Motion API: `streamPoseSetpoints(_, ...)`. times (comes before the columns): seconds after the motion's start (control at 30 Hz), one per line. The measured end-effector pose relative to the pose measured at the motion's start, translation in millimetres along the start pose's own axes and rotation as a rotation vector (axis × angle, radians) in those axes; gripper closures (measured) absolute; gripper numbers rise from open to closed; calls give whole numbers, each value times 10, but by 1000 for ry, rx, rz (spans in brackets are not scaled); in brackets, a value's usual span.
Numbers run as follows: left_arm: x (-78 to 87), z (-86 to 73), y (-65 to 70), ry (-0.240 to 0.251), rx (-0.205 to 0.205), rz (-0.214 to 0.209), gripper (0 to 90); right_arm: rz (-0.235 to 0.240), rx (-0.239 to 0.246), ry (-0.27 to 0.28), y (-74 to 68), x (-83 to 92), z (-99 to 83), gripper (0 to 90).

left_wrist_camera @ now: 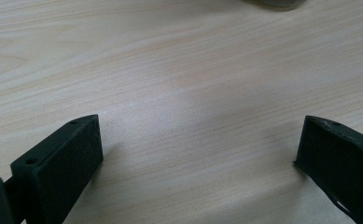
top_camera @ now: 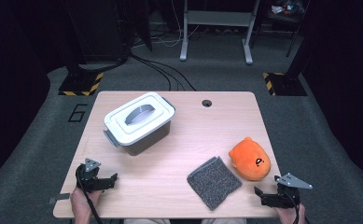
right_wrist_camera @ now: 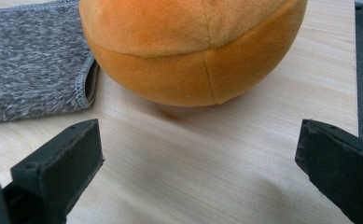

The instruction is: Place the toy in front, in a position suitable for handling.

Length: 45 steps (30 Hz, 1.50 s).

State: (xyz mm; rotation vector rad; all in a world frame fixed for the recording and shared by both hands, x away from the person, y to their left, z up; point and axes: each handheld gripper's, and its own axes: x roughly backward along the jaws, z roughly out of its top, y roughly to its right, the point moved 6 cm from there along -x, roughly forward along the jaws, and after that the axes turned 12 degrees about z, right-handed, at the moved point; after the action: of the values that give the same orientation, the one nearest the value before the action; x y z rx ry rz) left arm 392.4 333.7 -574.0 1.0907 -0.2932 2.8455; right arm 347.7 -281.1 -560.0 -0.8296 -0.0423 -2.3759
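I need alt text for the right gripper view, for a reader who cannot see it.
An orange plush toy sits on a light wooden table, just ahead of the right hand-held gripper, whose two black jaws stand wide apart with nothing between them. A grey knitted cloth lies beside the toy.

A lab or test studio: dark curtains (top_camera: pixel 11 70) all around, grey carpet (top_camera: pixel 39 140), cables (top_camera: pixel 160 70) at twelve o'clock, hazard-striped stand feet (top_camera: pixel 81 84), and one lit wooden worktop (top_camera: pixel 170 186).
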Motion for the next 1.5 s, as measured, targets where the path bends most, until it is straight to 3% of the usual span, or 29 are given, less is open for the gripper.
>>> streamPoseSetpoints(0.53,1,0,2,0,4,2,1,7,-27,-9,-1,47,32,0)
streamPoseSetpoints(1.0,-1,0,0,0,3,0,1,9,13,0,-69,193,385,0)
streamPoseSetpoints(1.5,0,0,0,0,2,0,1,13,47,-55,-76,13,727,0)
